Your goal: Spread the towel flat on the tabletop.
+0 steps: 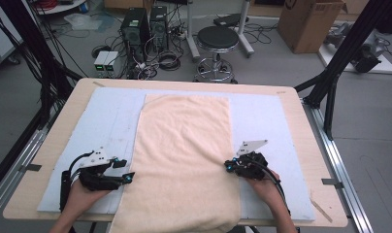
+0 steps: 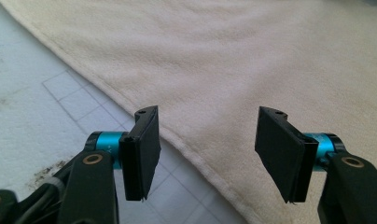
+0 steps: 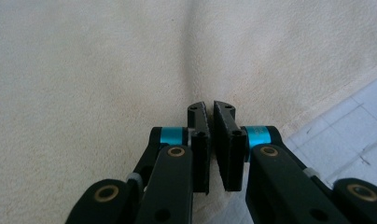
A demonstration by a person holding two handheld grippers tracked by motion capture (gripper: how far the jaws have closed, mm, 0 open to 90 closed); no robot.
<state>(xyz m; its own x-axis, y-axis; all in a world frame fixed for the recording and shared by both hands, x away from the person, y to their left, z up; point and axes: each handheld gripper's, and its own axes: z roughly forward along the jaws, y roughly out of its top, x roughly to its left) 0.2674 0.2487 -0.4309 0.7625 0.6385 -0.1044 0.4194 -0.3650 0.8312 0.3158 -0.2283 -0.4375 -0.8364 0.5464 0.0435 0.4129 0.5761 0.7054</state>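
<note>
A cream towel (image 1: 184,145) lies flat along the middle of a pale blue gridded mat (image 1: 111,111), and its near end hangs over the table's front edge. My left gripper (image 1: 124,170) stands open at the towel's left hem; in the left gripper view the hem (image 2: 186,151) runs between its spread jaws (image 2: 208,135), low over the mat (image 2: 46,107). My right gripper (image 1: 228,165) sits at the towel's right edge. In the right gripper view it (image 3: 210,112) is shut on the towel (image 3: 84,70), and a crease runs away from the jaws.
The mat covers a wooden table (image 1: 73,97). Beyond the far edge stand a black stool (image 1: 217,39), computer towers (image 1: 136,24) with cables, and a cardboard box (image 1: 308,22). Black frame struts (image 1: 339,58) rise at both sides.
</note>
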